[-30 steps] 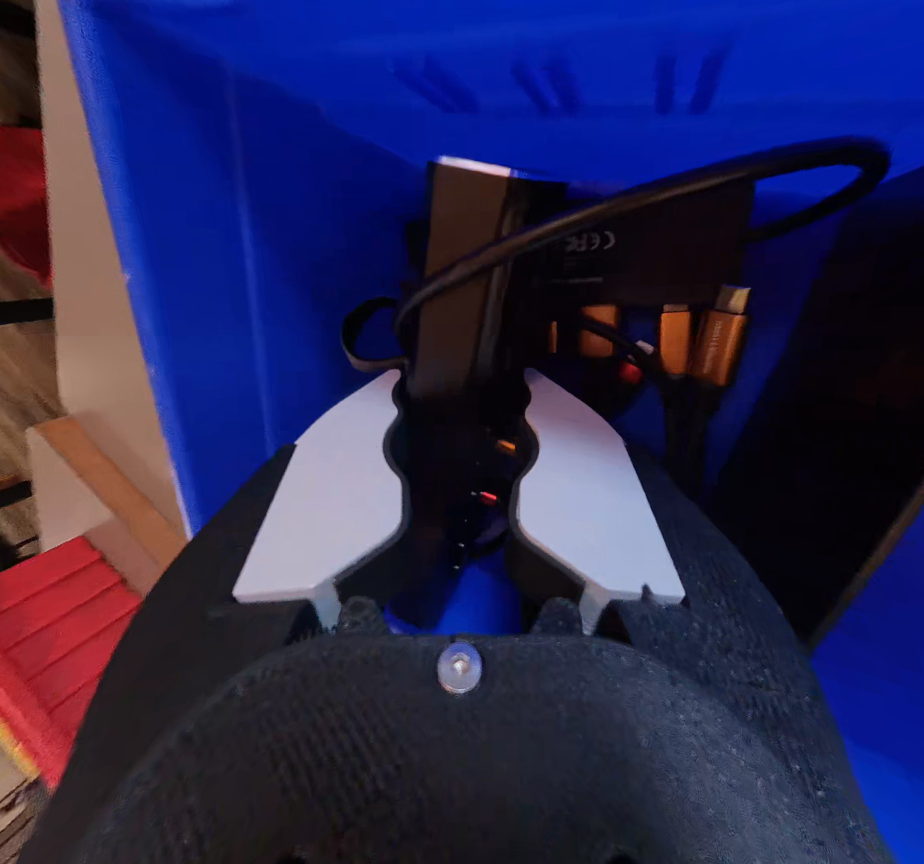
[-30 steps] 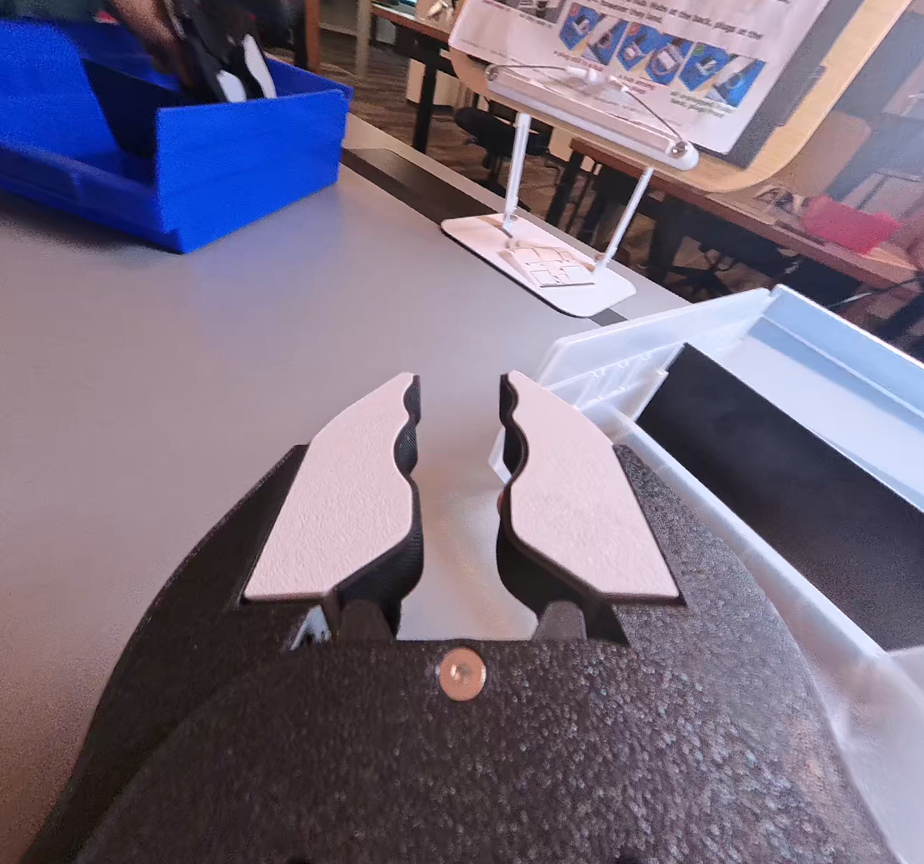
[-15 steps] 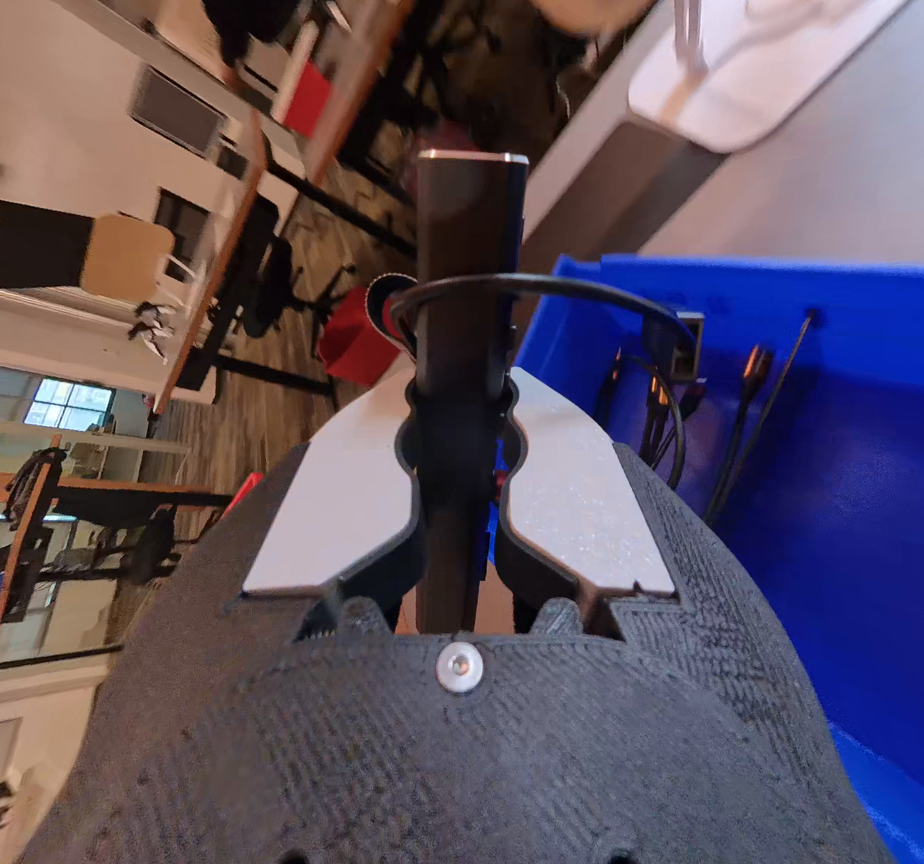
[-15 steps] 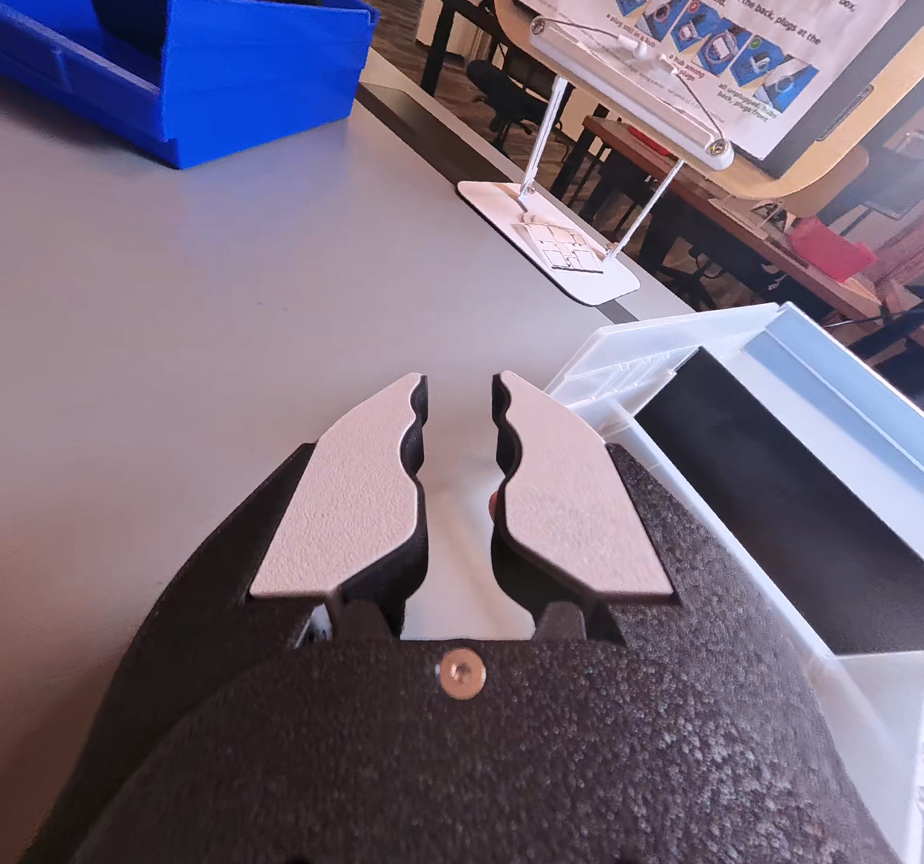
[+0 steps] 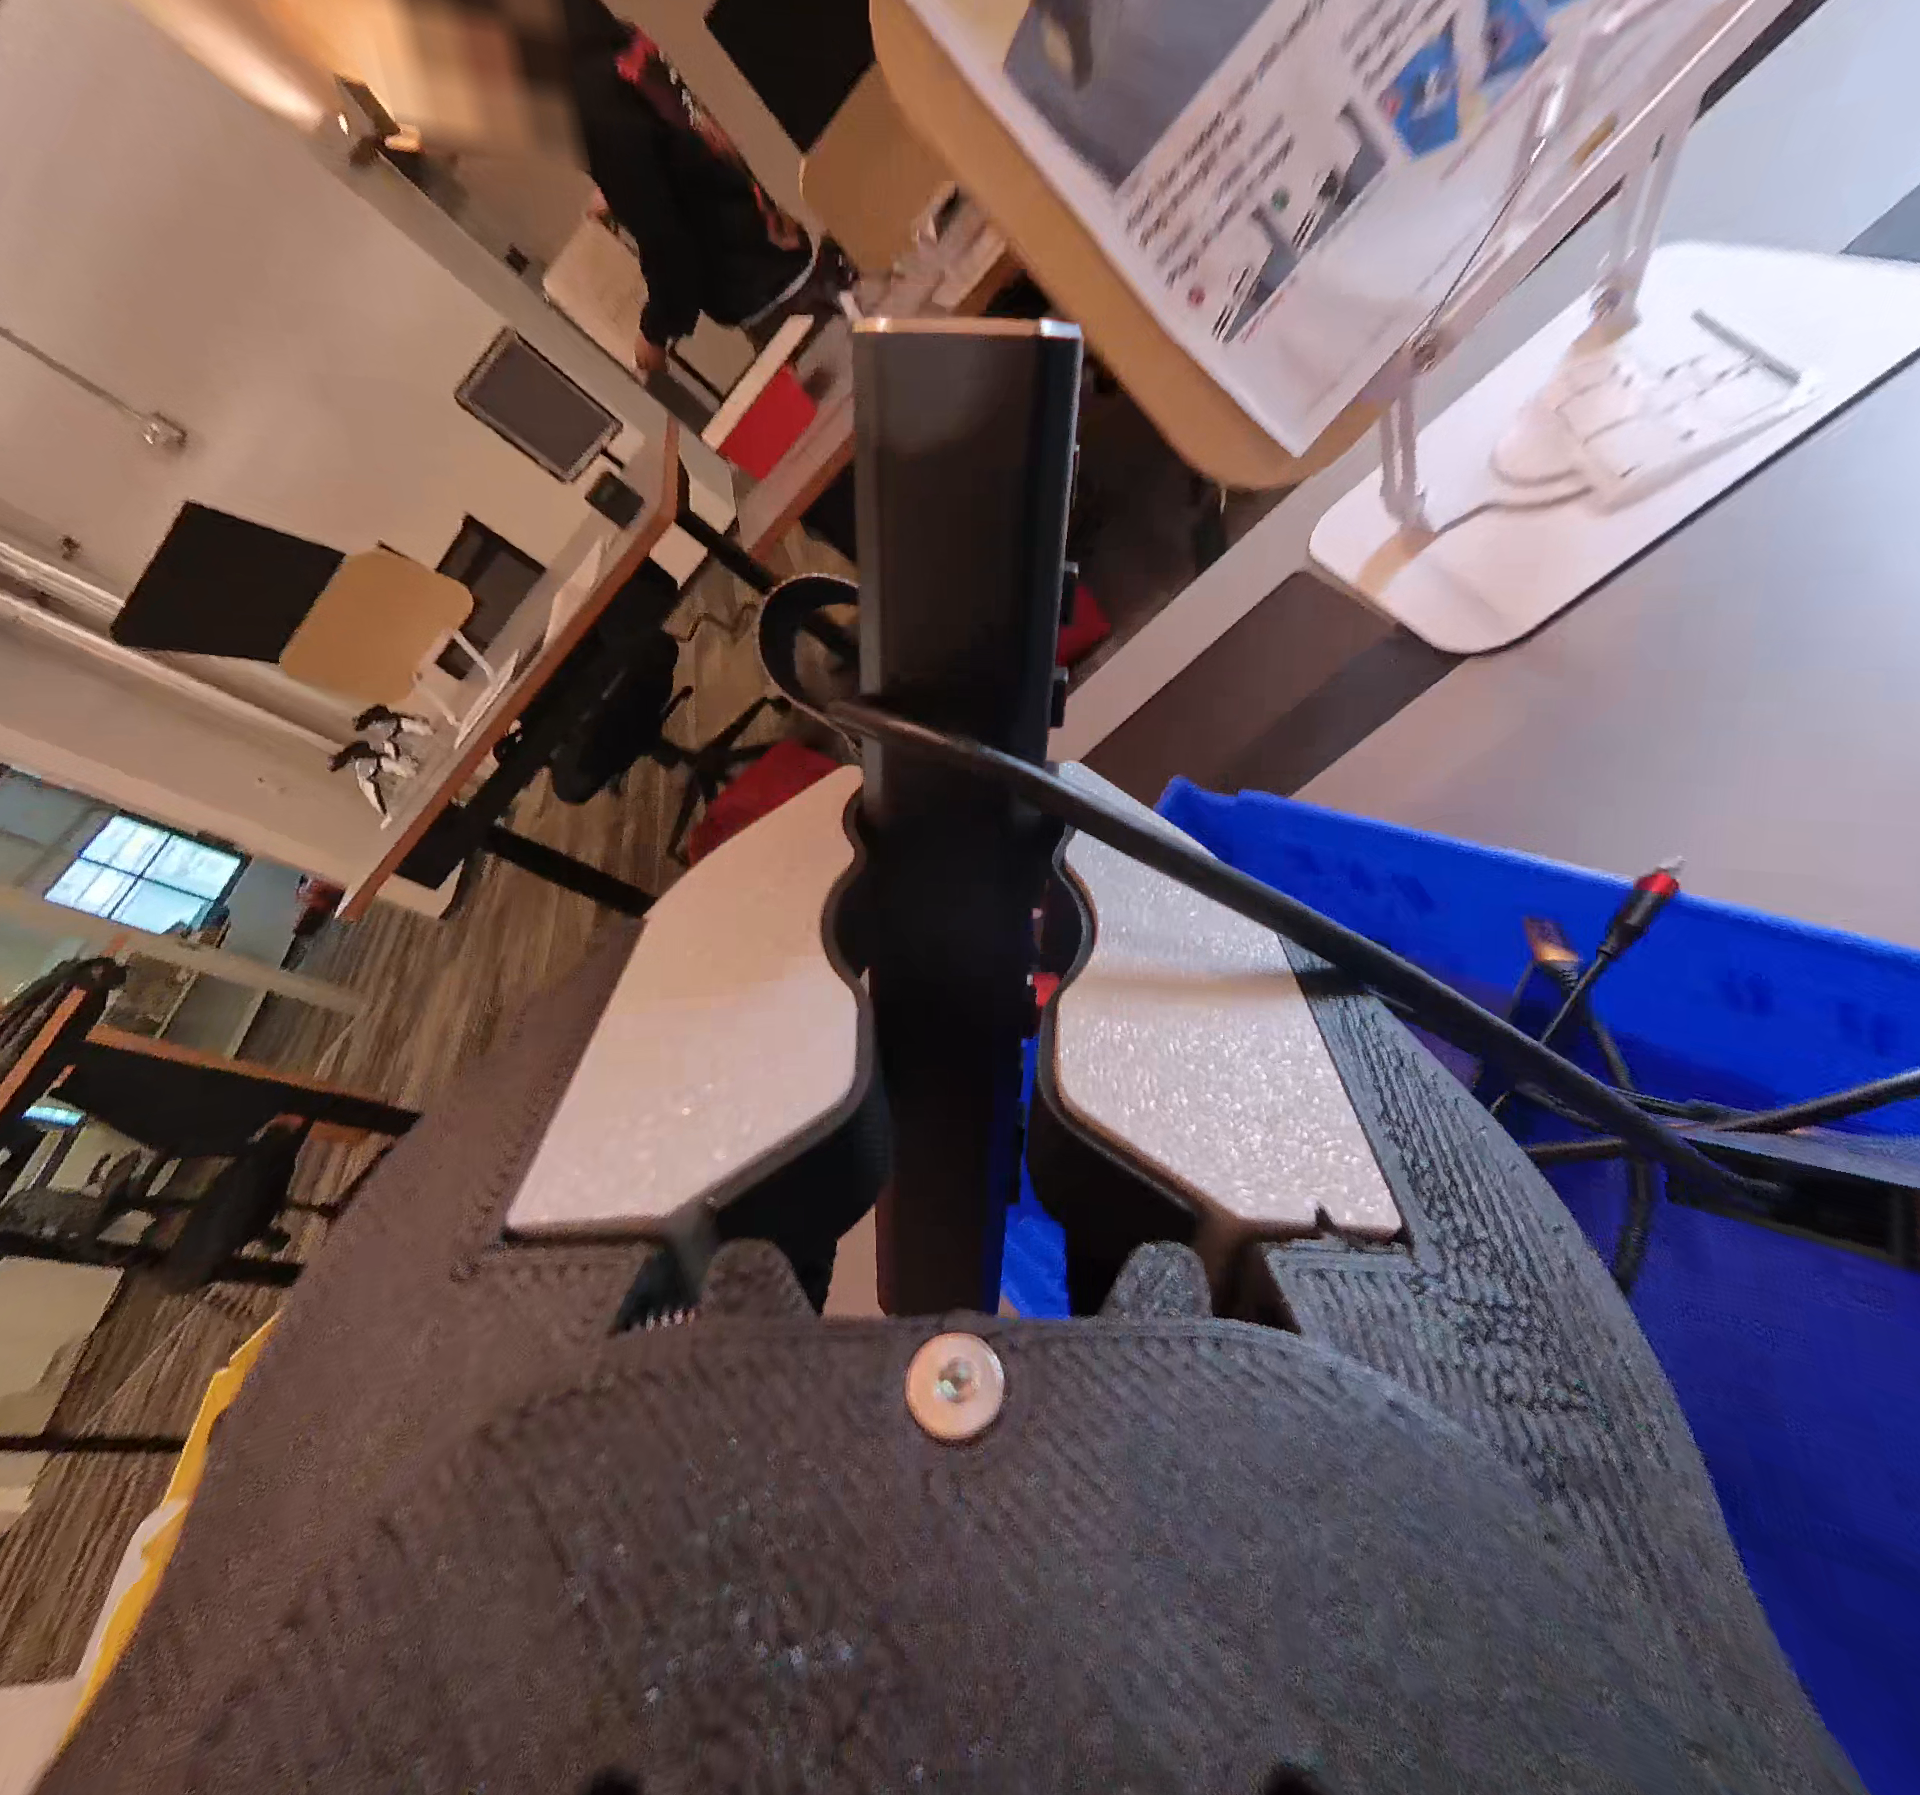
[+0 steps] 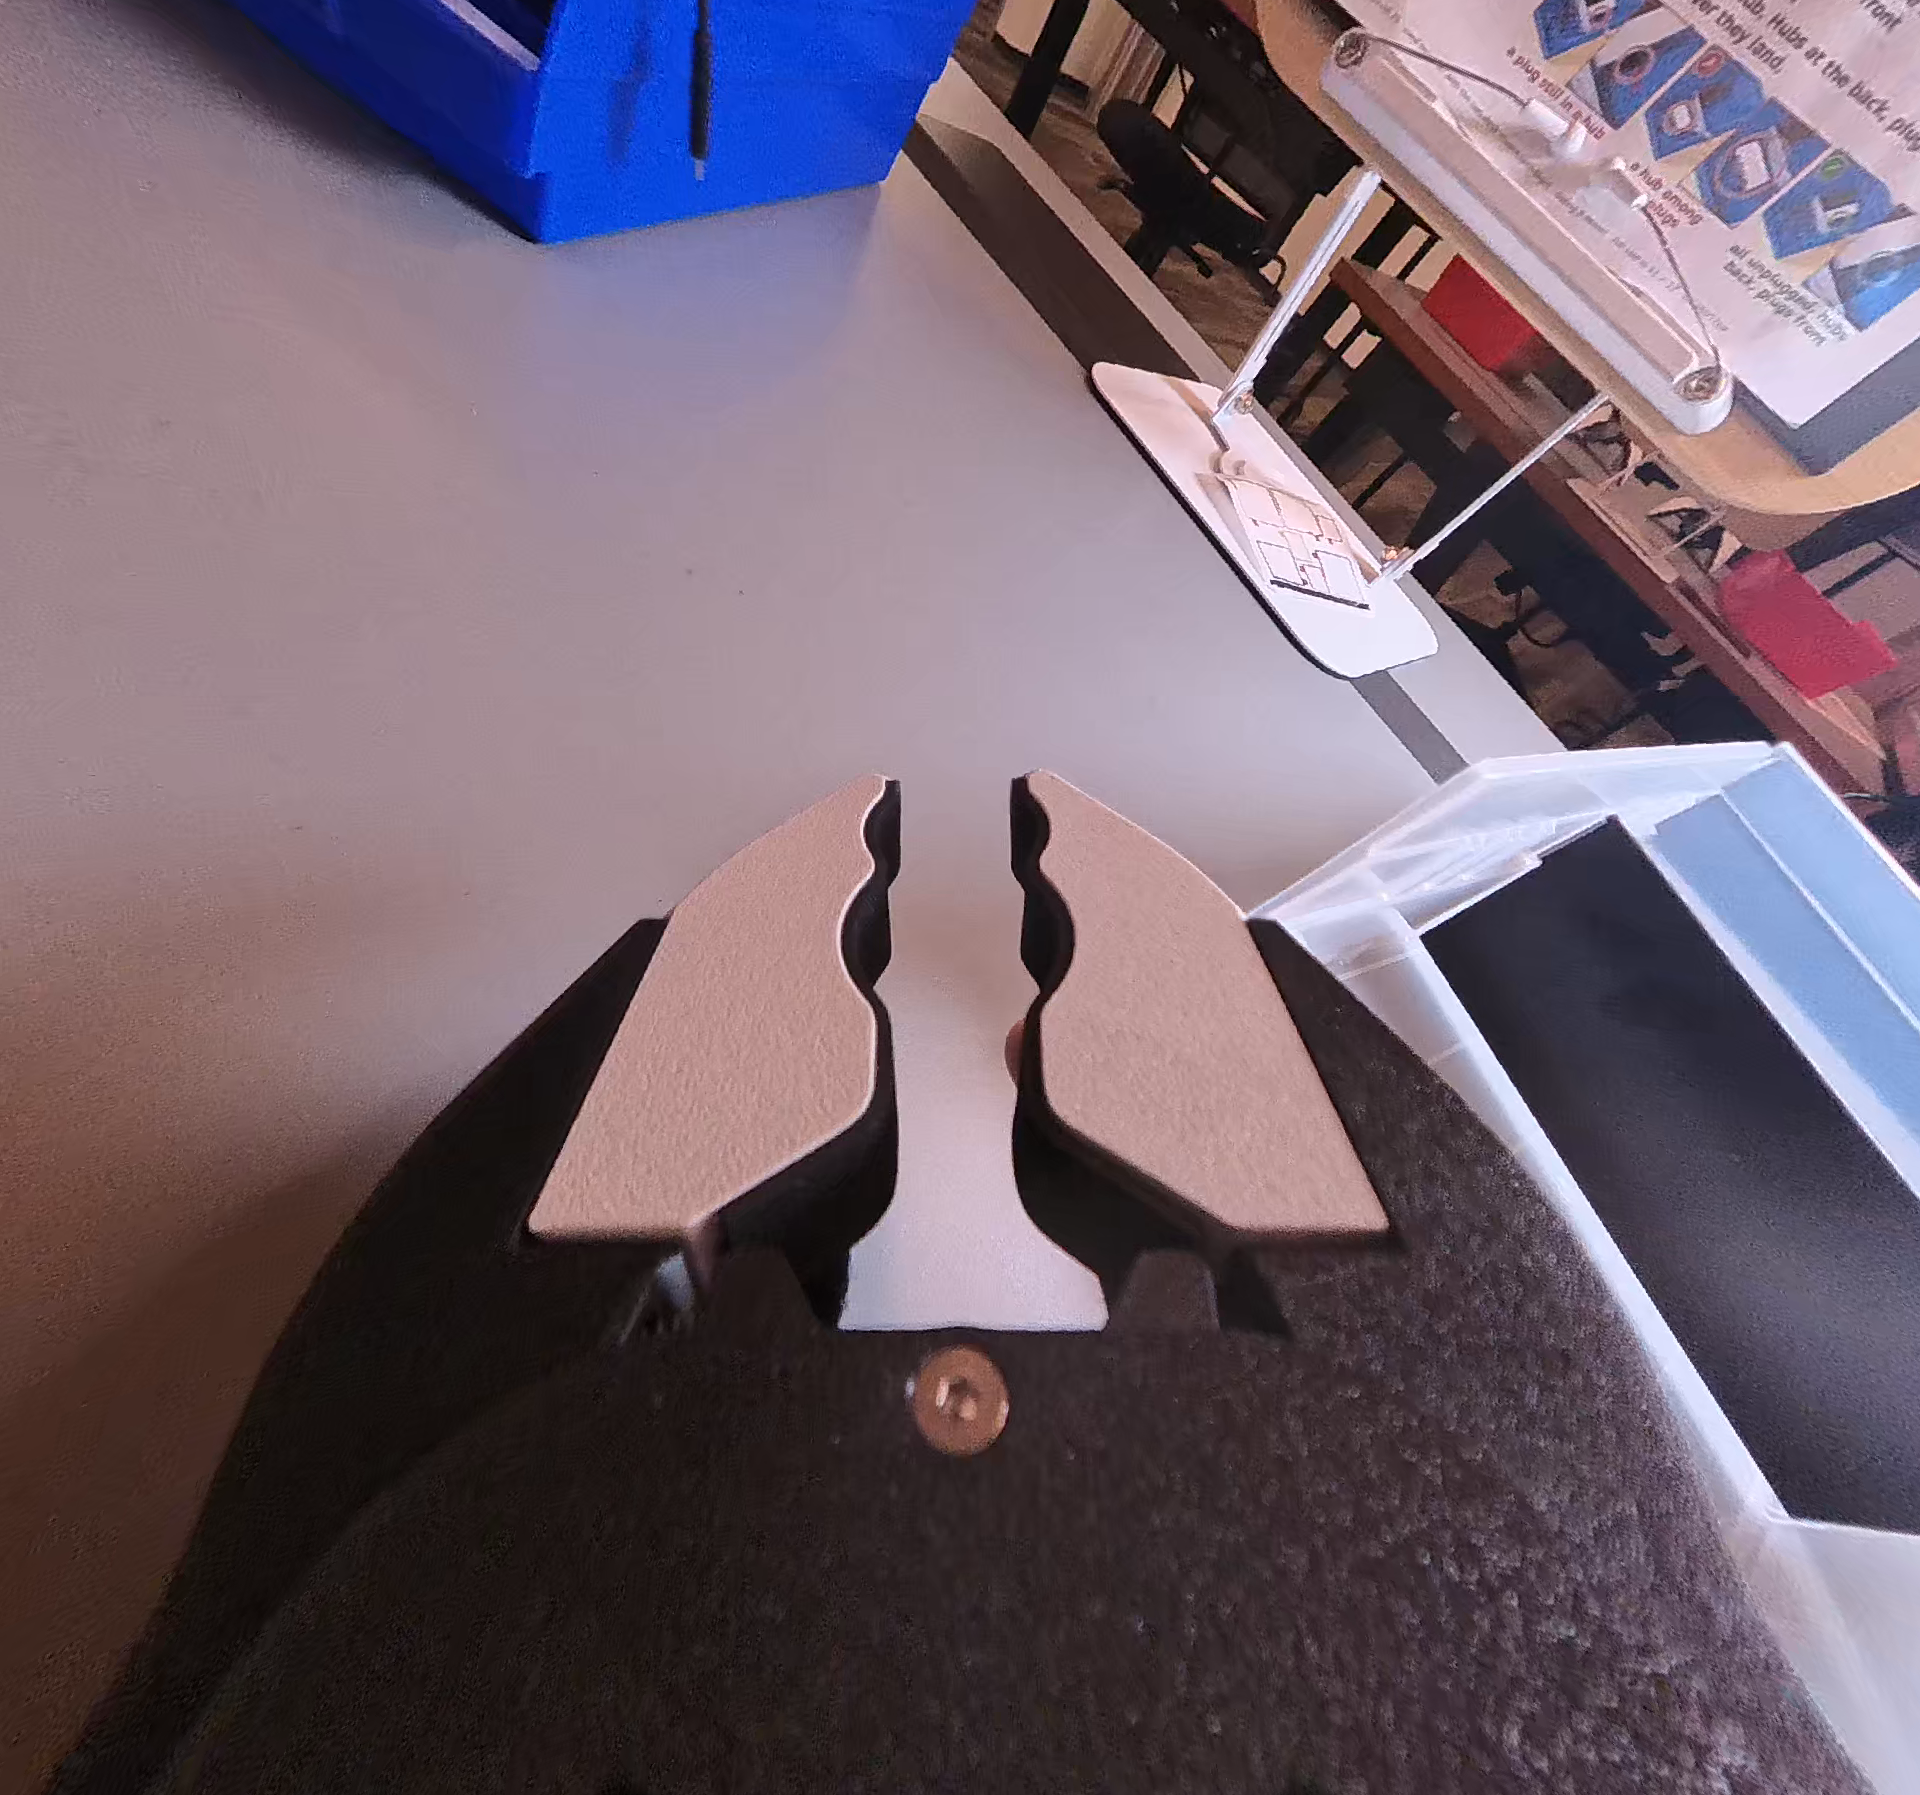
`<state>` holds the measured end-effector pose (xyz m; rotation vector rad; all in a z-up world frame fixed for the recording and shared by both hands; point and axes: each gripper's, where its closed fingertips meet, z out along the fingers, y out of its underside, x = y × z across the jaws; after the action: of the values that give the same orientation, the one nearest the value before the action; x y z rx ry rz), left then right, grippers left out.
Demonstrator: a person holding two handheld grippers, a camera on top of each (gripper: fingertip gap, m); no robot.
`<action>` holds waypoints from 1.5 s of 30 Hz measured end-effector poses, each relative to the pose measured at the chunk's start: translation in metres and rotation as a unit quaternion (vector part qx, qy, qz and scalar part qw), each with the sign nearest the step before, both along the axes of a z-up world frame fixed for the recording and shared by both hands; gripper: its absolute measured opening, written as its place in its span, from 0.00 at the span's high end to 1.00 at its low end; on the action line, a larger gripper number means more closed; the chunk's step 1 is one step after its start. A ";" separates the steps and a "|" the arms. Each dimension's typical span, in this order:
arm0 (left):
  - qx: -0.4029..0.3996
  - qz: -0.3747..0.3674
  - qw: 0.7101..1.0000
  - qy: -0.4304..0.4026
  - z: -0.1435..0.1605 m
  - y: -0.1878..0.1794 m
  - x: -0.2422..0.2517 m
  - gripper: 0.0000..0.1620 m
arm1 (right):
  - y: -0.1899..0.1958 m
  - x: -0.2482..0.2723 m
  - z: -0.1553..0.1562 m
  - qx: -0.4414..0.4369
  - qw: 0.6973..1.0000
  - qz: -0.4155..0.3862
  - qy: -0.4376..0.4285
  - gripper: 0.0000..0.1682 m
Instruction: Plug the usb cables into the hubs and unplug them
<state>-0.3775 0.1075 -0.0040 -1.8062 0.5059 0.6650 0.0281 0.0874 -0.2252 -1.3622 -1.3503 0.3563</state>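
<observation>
My left gripper (image 5: 956,810) is shut on a dark slim USB hub (image 5: 961,540), held upright and lifted clear above the blue bin (image 5: 1766,997). The hub's black cable (image 5: 1299,924) trails down to the right into the bin, where several USB cables (image 5: 1590,966) with orange and red plugs lie. My right gripper (image 6: 956,800) is open a little and empty, low over the grey table (image 6: 468,550). The blue bin (image 6: 623,31) shows in the right wrist view at the far left, with a black cable (image 6: 698,31) hanging over its front wall.
A clear plastic bin (image 6: 1621,1070) with a dark bottom stands at the right of my right gripper. A white stand (image 6: 1288,540) holding an instruction sheet (image 6: 1683,83) sits at the table's far edge; it also shows in the left wrist view (image 5: 1507,550). Desks and chairs lie beyond. There is about 45 cm between the tips of the two grippers.
My left gripper has lifted the hub out of the blue bin, and its view now tilts toward the room. My right gripper has shifted a little over the table, still open and empty.
</observation>
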 end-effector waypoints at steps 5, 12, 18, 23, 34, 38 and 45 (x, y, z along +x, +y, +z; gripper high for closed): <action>-0.032 0.068 0.997 0.032 -0.004 0.016 -0.050 0.82 | 0.003 0.002 -0.001 -0.015 1.000 0.000 0.004 0.89; -0.058 0.144 0.987 0.030 -0.011 0.019 -0.105 0.82 | 0.004 0.006 -0.004 -0.031 1.000 0.001 0.001 0.90; -0.216 0.075 0.972 0.051 -0.113 0.017 -0.082 0.82 | 0.001 0.006 -0.008 -0.031 0.999 0.010 -0.015 0.90; -0.290 0.015 0.956 0.046 -0.172 0.021 -0.058 0.80 | 0.000 0.006 -0.015 -0.026 0.999 0.011 -0.034 0.90; -0.362 0.041 0.930 -0.054 -0.197 0.011 -0.073 0.71 | 0.001 0.010 -0.017 -0.017 0.998 0.010 -0.051 0.91; -0.405 0.051 0.913 -0.010 -0.164 -0.033 -0.077 0.77 | 0.001 0.010 -0.017 -0.030 0.999 0.012 -0.044 0.91; -0.358 -0.091 0.919 0.138 -0.138 -0.038 0.012 0.81 | -0.005 0.006 -0.025 -0.032 0.997 0.022 -0.064 0.91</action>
<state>-0.3657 0.0700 -0.1423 -2.3080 1.2159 0.6537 0.0337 0.0829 -0.2499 -1.4290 -1.4883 0.3488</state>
